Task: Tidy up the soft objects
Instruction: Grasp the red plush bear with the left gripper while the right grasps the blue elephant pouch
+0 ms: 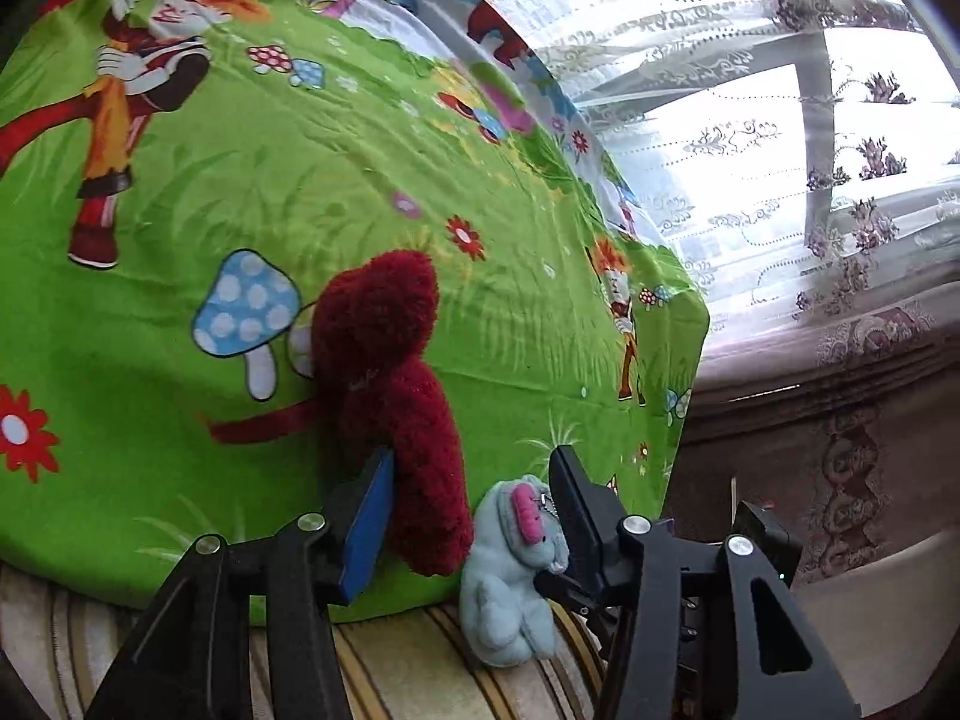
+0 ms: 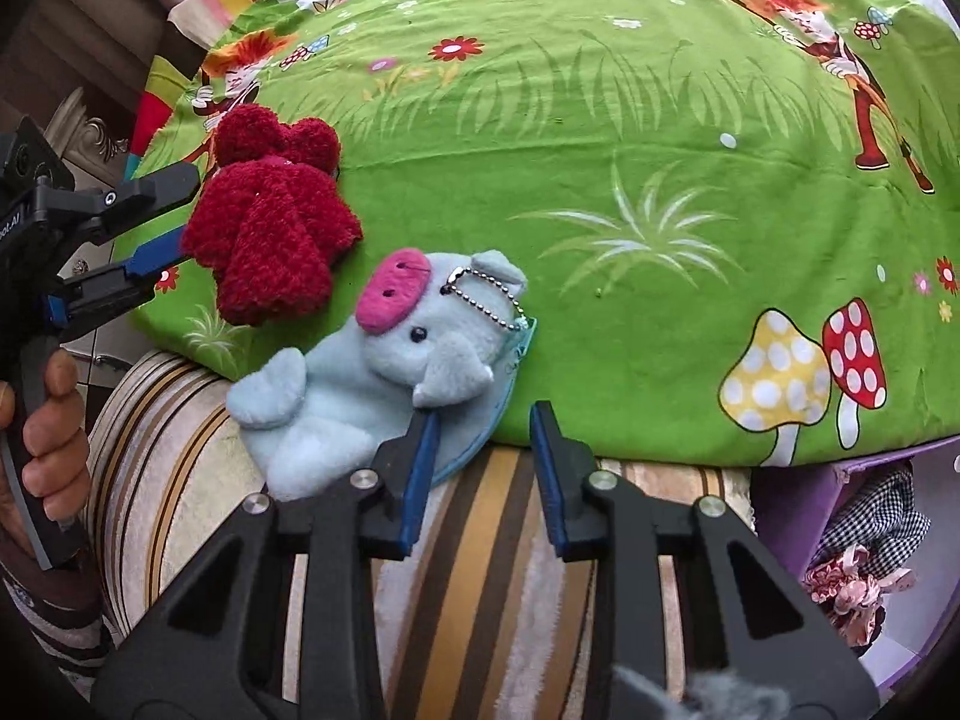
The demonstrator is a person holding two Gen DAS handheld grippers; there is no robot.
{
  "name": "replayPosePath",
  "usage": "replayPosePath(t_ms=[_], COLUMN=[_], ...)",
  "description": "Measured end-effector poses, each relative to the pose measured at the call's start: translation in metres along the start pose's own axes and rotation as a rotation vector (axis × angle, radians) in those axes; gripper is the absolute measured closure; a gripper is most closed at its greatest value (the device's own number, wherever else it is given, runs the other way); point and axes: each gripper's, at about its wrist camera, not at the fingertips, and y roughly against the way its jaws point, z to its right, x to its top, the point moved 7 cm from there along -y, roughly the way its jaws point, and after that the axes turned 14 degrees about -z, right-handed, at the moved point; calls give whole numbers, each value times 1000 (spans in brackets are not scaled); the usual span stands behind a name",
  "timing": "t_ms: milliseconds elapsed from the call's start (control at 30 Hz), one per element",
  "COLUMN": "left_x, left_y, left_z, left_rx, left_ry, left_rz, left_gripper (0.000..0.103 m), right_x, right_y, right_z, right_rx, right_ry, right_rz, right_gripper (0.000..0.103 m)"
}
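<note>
A dark red plush toy [image 2: 270,228] is seen at the left of the right wrist view, lying on the green cartoon-printed sheet [image 2: 600,180] near its lower edge. The left gripper [image 2: 162,228] reaches in from the left edge of that view, its two fingers set to either side of the toy's end; whether the pads press on the plush cannot be told. In the left wrist view the same toy [image 1: 384,372] stands at centre, with the blue pad [image 1: 369,528] of one finger just beside its lower part. A pale blue plush pig [image 2: 372,372] with a pink snout and a bead chain [image 2: 486,294] is seen left of centre in the right wrist view, partly on the sheet and partly on the striped cushion [image 2: 480,570] below. The right gripper [image 2: 483,468] is shown at the bottom centre, its jaws apart; its left finger [image 2: 420,462] touches the pig's edge, and nothing is clamped. A purple box [image 2: 780,516] holding checked fabric is seen at the lower right.
</note>
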Motion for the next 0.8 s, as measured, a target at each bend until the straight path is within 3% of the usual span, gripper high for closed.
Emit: replayPosePath(t_ms=[200, 367, 433, 667, 800], left_x=[11, 20, 22, 38, 45], left_y=[-21, -27, -20, 9, -11], left_z=[16, 28, 35, 32, 22], left_rx=[-56, -91, -105, -75, -94], left_ry=[-15, -10, -23, -16, 20], left_rz=[-19, -18, 0, 85, 45], left_gripper=[48, 46, 37, 31, 31], right_x=[-6, -2, 2, 13, 21], right_y=[5, 2, -1, -19, -20], right_z=[10, 4, 4, -2, -6], right_rx=[59, 119, 120, 139, 121], right_ry=[-19, -29, -34, -30, -11], right_rz=[10, 10, 14, -26, -8], right_gripper=[67, 56, 52, 51, 51])
